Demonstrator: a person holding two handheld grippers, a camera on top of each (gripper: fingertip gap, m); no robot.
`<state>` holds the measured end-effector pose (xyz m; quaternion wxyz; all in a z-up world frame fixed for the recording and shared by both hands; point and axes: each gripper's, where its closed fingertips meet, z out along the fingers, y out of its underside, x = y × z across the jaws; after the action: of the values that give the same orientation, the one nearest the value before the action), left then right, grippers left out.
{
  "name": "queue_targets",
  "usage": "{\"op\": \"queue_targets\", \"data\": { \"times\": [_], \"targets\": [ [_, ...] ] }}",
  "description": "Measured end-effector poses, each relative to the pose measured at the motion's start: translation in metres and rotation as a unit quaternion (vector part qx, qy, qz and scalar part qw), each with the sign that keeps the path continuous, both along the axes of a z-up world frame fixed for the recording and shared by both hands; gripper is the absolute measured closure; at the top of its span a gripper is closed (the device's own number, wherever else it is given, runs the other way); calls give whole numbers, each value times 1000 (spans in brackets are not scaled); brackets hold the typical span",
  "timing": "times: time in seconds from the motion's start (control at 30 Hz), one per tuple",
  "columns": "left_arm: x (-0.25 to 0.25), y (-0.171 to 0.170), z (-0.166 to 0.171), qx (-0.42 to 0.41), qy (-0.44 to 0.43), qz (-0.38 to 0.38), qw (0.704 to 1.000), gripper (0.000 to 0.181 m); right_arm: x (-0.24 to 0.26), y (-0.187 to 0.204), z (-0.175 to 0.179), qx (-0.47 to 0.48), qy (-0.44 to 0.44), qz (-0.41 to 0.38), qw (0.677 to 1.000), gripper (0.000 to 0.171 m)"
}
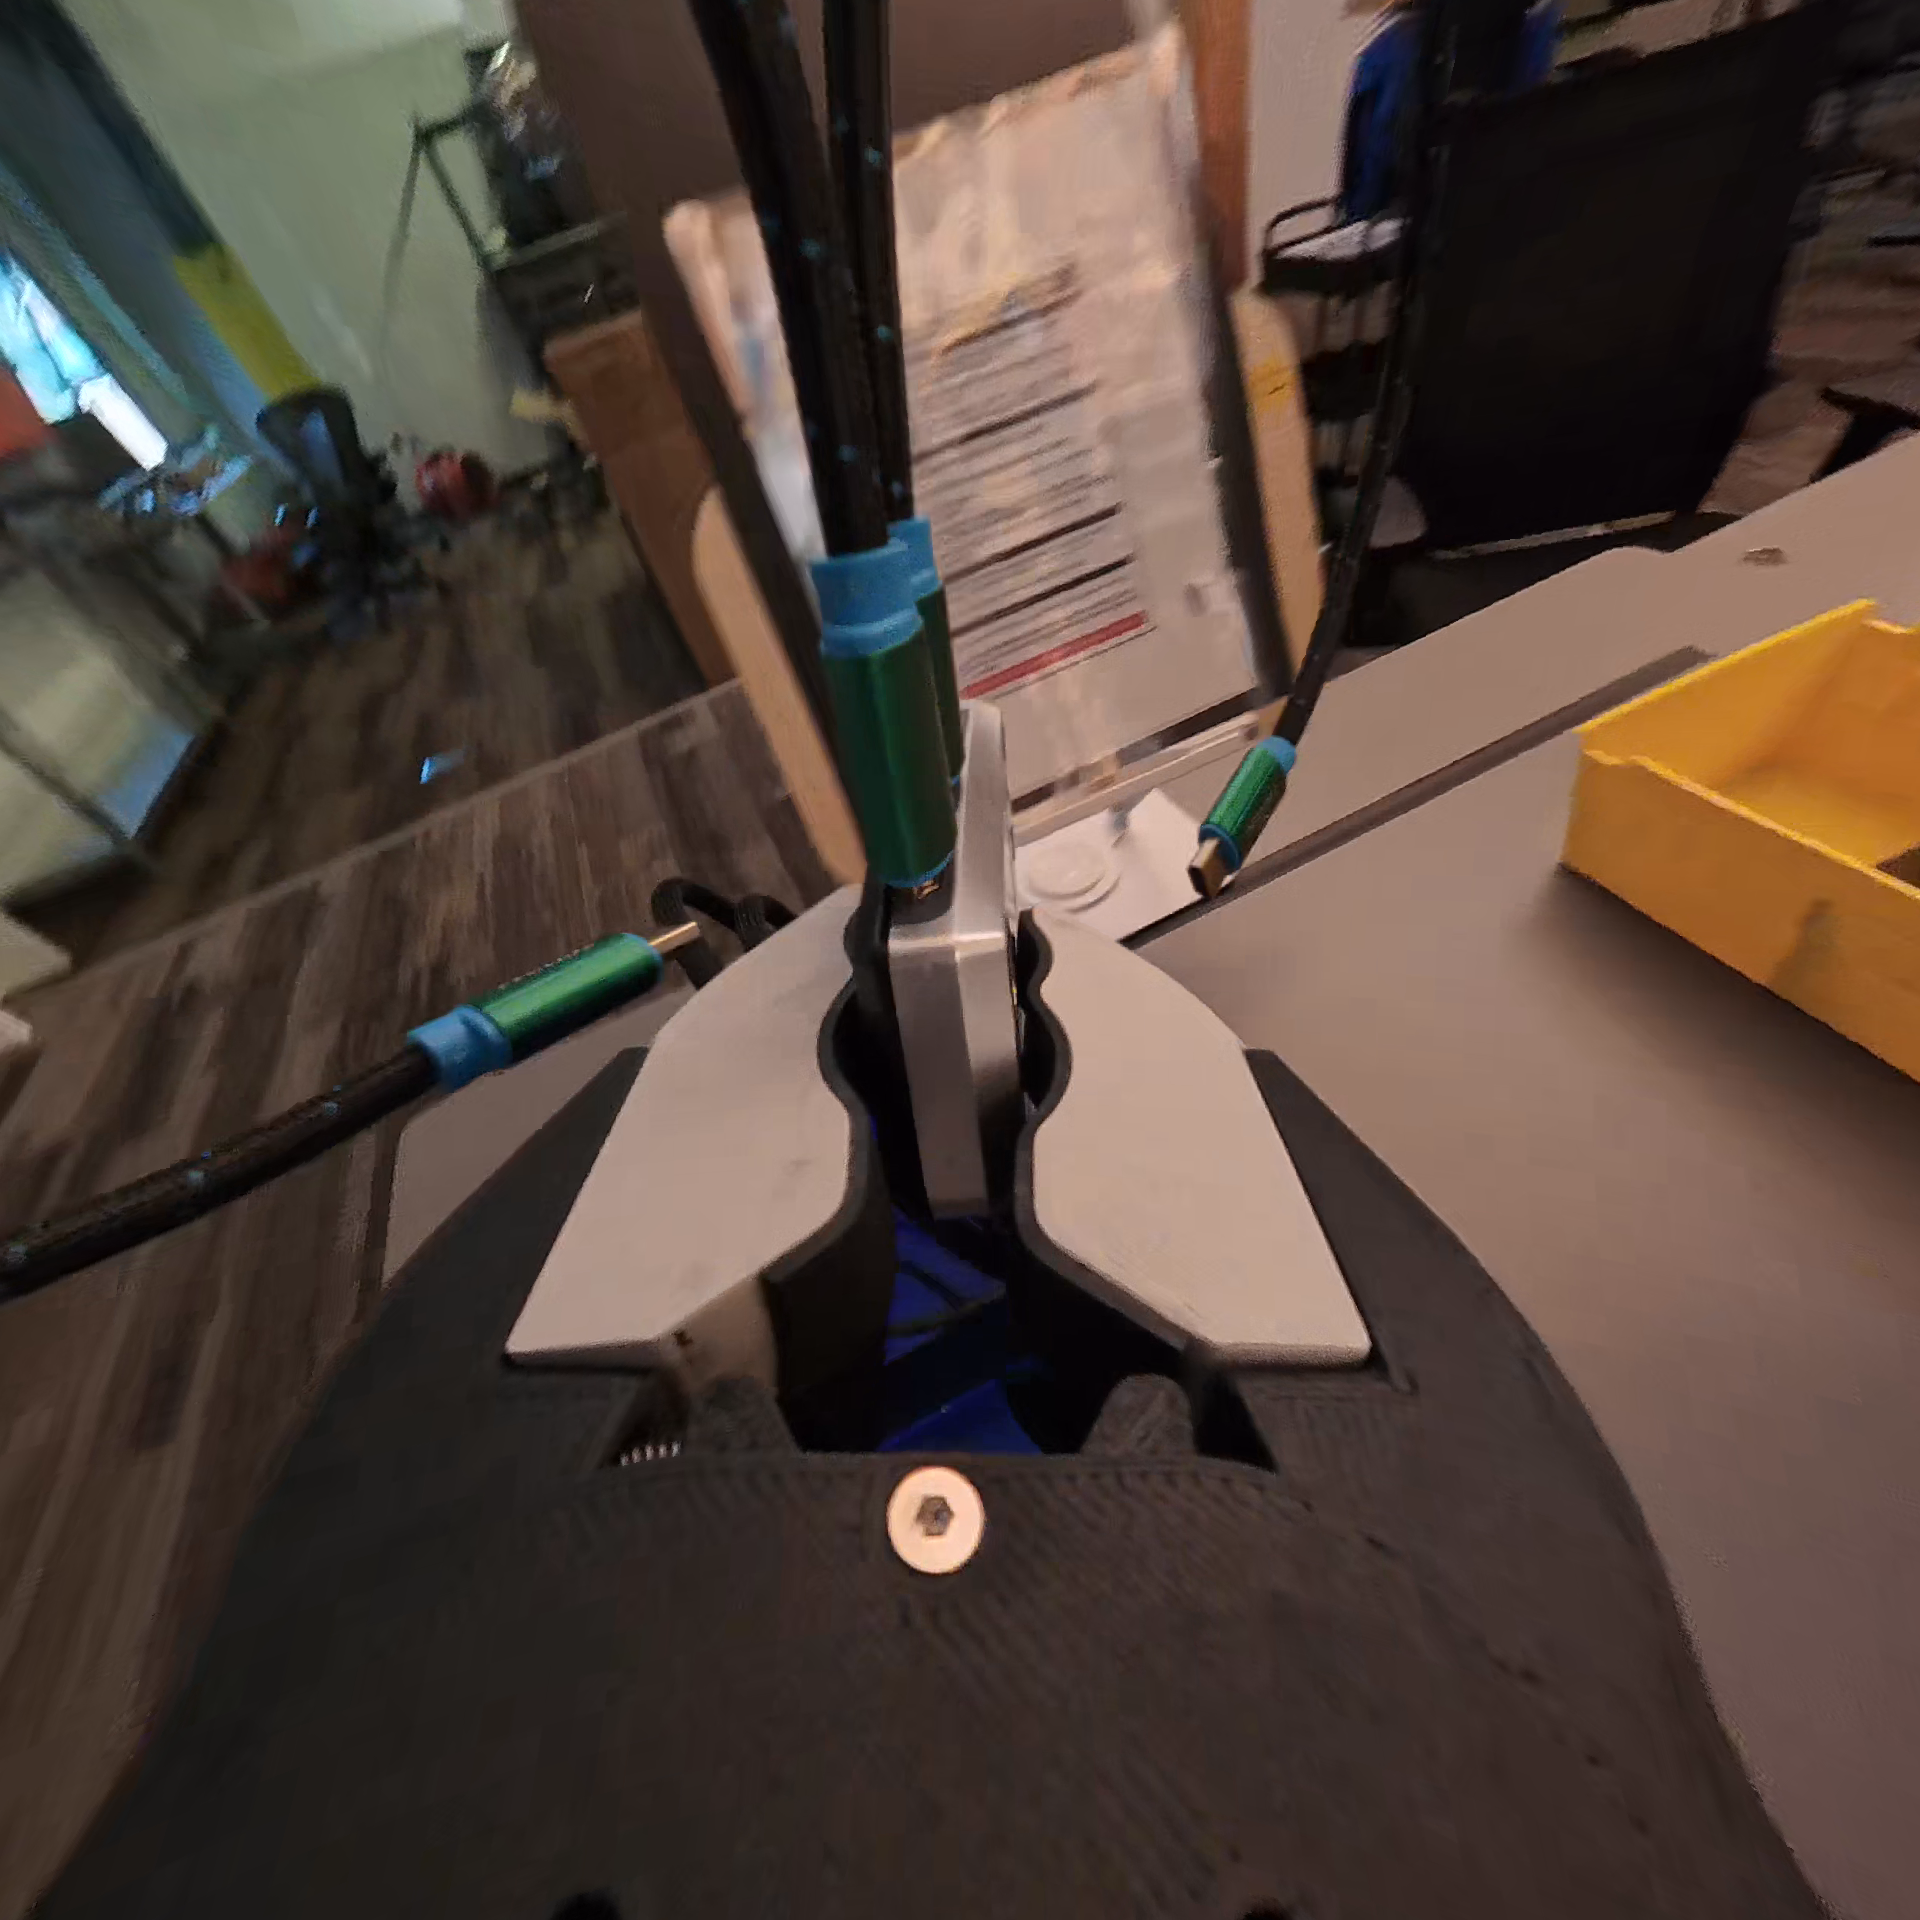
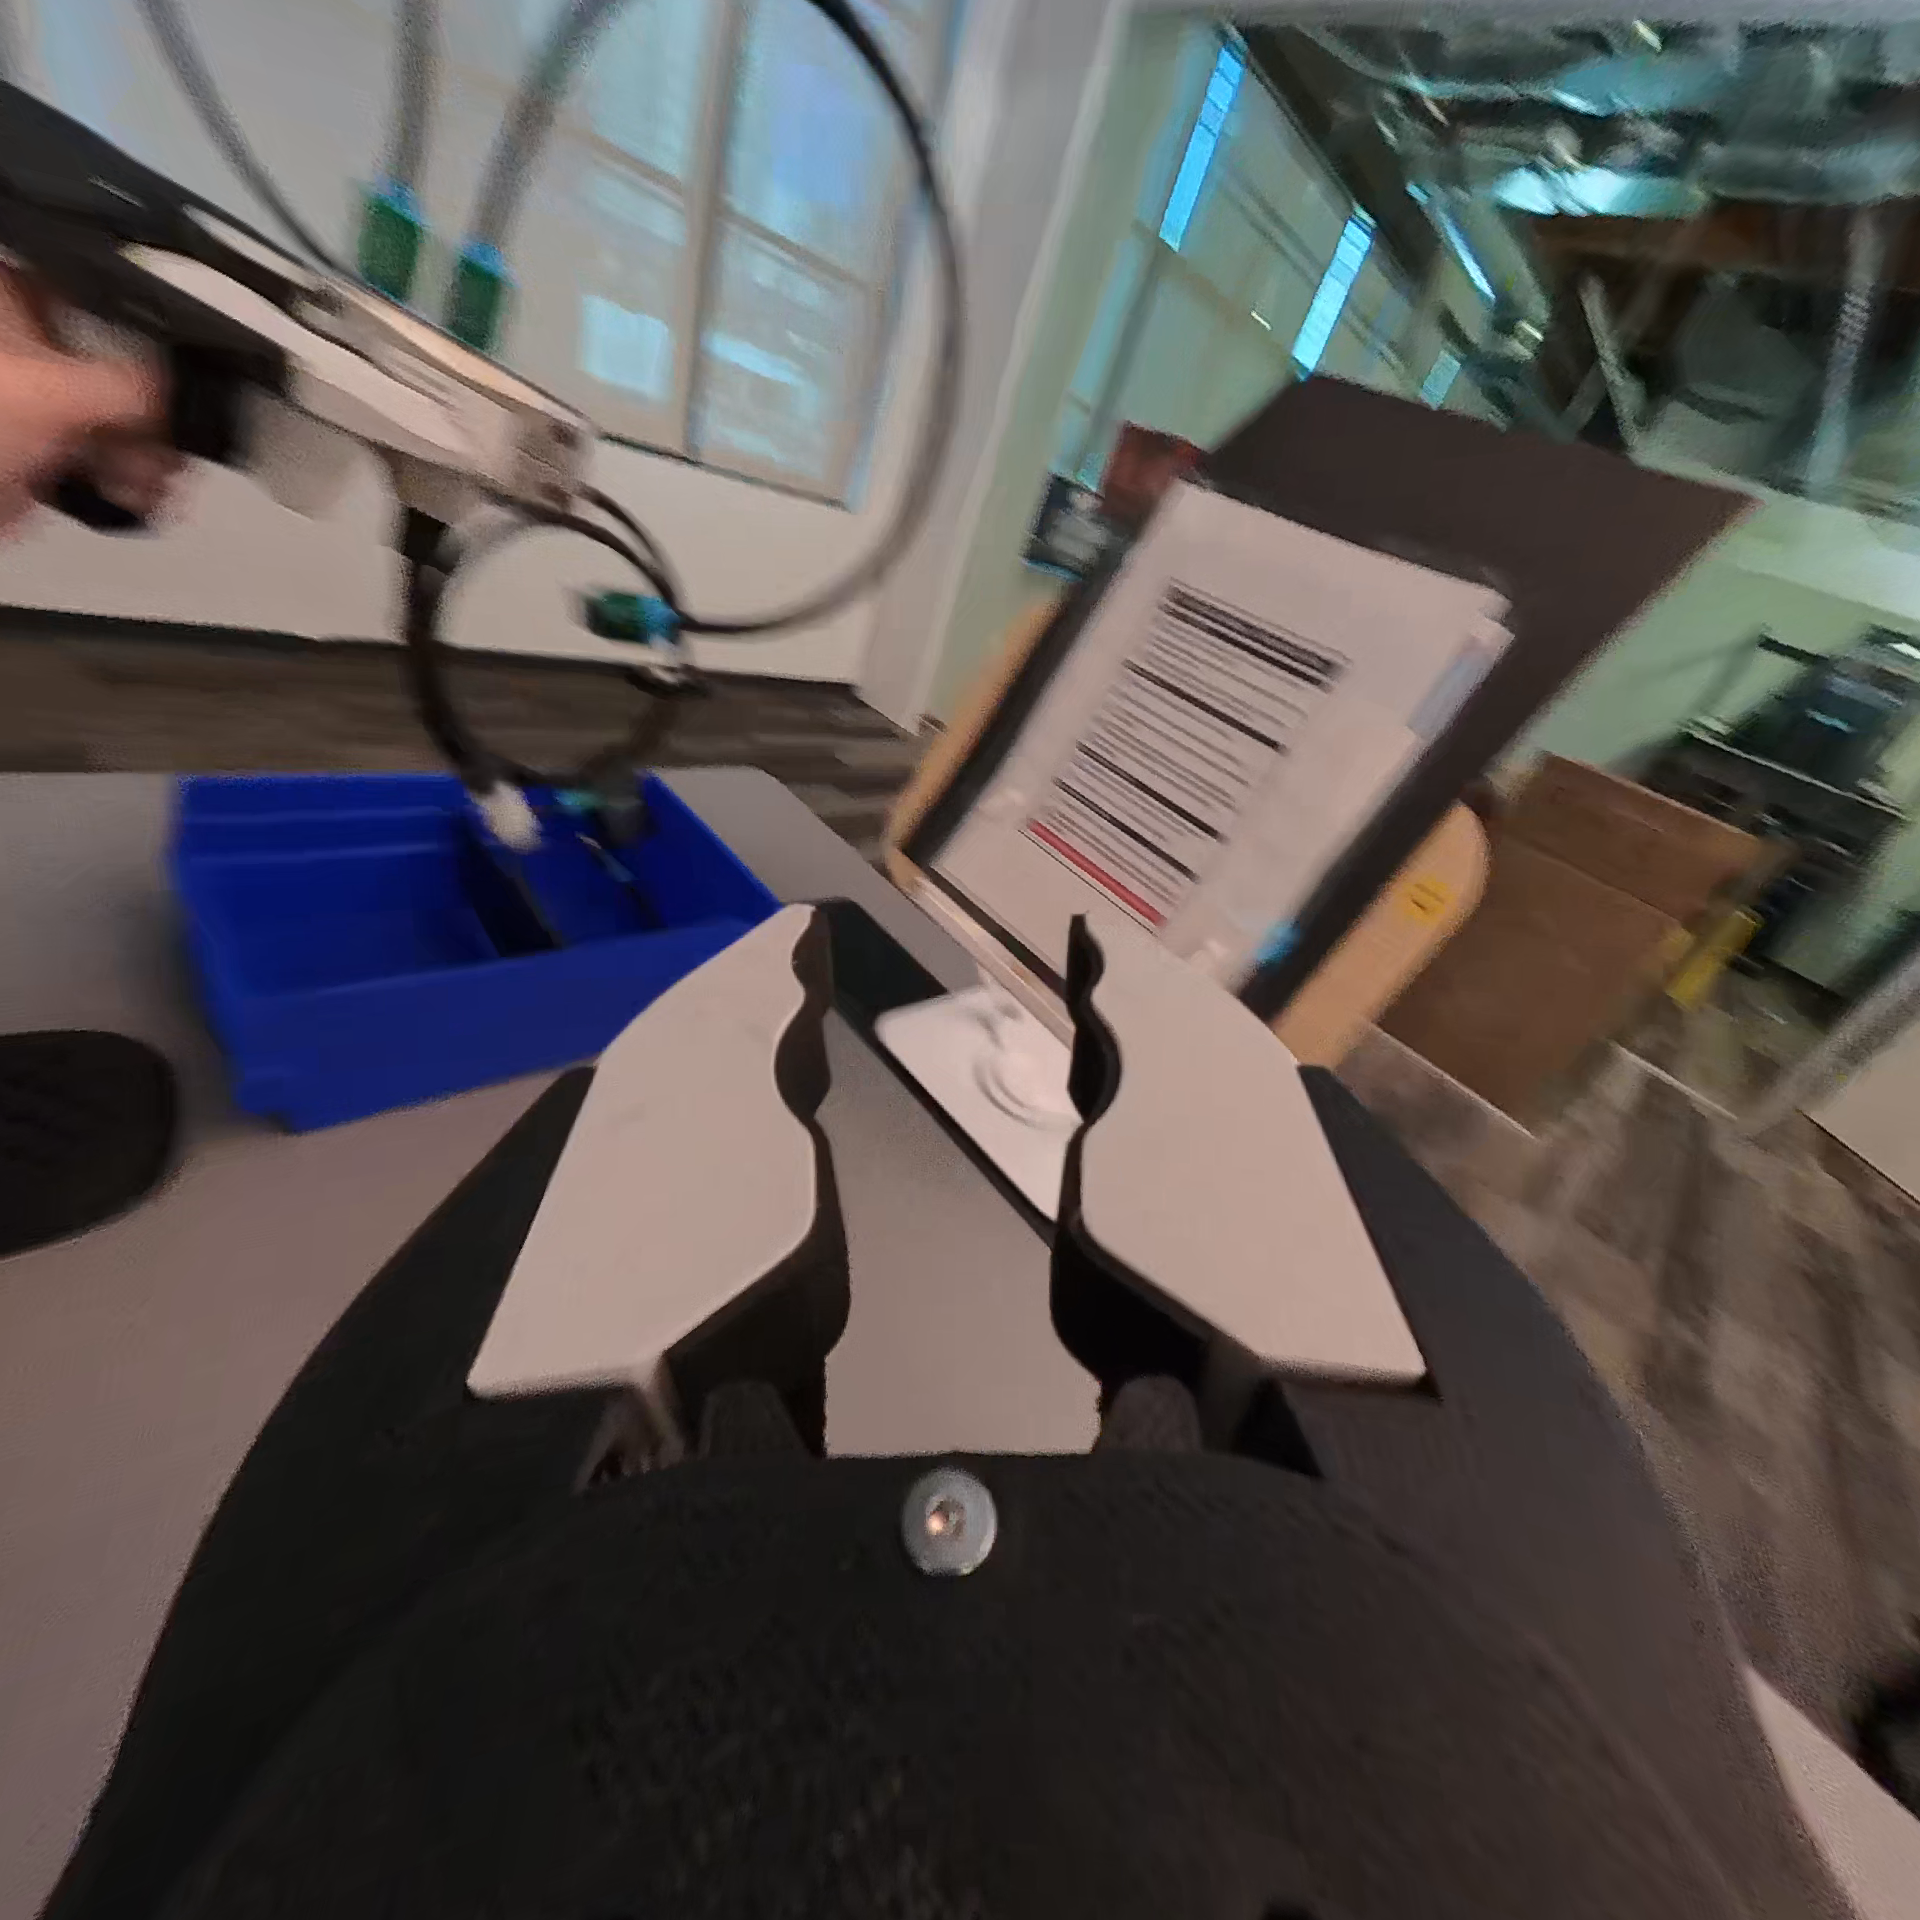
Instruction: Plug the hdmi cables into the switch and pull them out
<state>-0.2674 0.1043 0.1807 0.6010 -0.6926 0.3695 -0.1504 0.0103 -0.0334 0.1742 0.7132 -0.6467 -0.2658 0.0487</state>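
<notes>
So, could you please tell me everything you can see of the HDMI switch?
The HDMI switch is a flat, silver, metal-looking box with rounded corners, held on edge off the table, clamped in the left claw. Two green-shelled plugs with blue collars sit in its upper edge, their black braided cables rising upward. In the right wrist view it appears blurred, with thin black leads hanging beneath it.

We find no writing we can read. A printed sheet [image 1: 1039, 457] stands in a clear holder on the table, with dark lines of print and one red line, all blurred in both views [image 2: 1195, 727]. A small yellow sticker [image 2: 1429, 899] sits on a brown box [image 2: 1538, 935]; its marks are too small to tell.
</notes>
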Motion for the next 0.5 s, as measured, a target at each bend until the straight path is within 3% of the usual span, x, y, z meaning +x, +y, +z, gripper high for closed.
{"op": "queue_targets", "data": {
  "times": [0.17,0.37,0.5],
  "targets": [
    [68,-53,20,41,-3,-100,994,160,-67,-55,36,68,52,147,985,136],
    [138,-99,28,79,-32,-199,976,160,-103,-78,40,69,64,186,978,136],
    [167,-102,8,143,-35,-197,969,160,-101,-58,27,9,95,132,987,136]
  ]
}}
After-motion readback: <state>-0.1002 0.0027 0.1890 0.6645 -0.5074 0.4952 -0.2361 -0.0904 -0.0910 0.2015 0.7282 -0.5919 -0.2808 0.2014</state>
